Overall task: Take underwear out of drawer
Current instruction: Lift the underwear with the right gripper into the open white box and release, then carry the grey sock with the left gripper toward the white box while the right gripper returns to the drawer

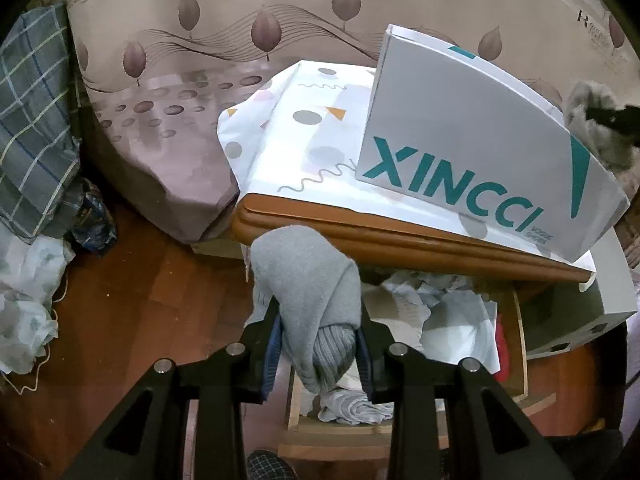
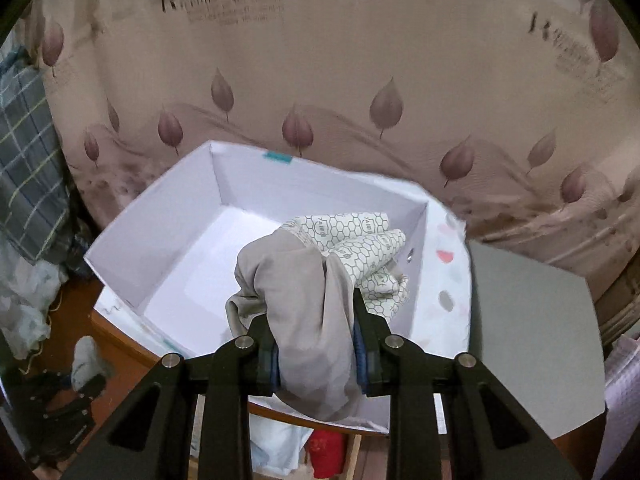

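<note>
My left gripper (image 1: pixel 320 344) is shut on a grey underwear piece (image 1: pixel 308 280) and holds it above the open wooden drawer (image 1: pixel 512 344), which holds several crumpled light garments (image 1: pixel 452 320). My right gripper (image 2: pixel 316 340) is shut on a beige underwear piece with a white hexagon-print band (image 2: pixel 304 292), held over the open white shoe box (image 2: pixel 180 248) on the nightstand. In the left wrist view the right gripper and its cloth show at the far right edge (image 1: pixel 592 120). In the right wrist view the left gripper with the grey piece shows at the lower left (image 2: pixel 86 364).
The white XINCCI box (image 1: pixel 460 152) stands on a patterned cloth (image 1: pixel 304 136) over the nightstand top. A bed with leaf-print sheet (image 1: pixel 180 92) lies behind. Plaid bedding (image 1: pixel 32 128) and crumpled cloth (image 1: pixel 24 288) sit on the wooden floor at left. The grey box lid (image 2: pixel 528 344) lies at right.
</note>
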Motion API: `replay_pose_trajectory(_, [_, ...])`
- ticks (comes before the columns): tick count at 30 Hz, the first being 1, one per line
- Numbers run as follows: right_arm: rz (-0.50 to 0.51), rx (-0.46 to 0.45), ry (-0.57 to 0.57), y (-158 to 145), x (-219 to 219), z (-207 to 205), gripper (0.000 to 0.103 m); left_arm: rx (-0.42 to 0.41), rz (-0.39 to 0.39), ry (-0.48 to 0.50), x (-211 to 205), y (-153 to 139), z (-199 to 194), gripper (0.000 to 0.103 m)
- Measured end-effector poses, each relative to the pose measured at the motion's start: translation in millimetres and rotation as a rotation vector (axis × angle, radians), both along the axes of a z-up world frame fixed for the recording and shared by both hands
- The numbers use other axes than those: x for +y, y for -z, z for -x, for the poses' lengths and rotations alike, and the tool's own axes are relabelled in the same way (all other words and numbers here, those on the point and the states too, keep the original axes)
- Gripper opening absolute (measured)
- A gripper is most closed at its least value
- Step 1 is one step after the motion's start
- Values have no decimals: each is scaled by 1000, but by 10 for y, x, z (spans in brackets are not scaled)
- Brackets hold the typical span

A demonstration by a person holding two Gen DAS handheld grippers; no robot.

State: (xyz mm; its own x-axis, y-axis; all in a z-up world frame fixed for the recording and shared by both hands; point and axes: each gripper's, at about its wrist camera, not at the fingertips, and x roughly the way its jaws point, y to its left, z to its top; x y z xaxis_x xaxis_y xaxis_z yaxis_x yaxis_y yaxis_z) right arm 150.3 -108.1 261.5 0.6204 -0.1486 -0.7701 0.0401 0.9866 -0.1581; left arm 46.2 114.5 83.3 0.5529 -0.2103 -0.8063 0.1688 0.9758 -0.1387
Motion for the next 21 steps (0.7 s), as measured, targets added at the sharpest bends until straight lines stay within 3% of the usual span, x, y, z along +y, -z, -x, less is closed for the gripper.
replay_pose_trajectory(12, [32,103,26,461,-95,-214,27,-4,-30,4,-41,29,-3,32])
replay_pose_trajectory(21, [10,106,55,540,-167,-220,33,16,-26,5,-47,63,-29,32])
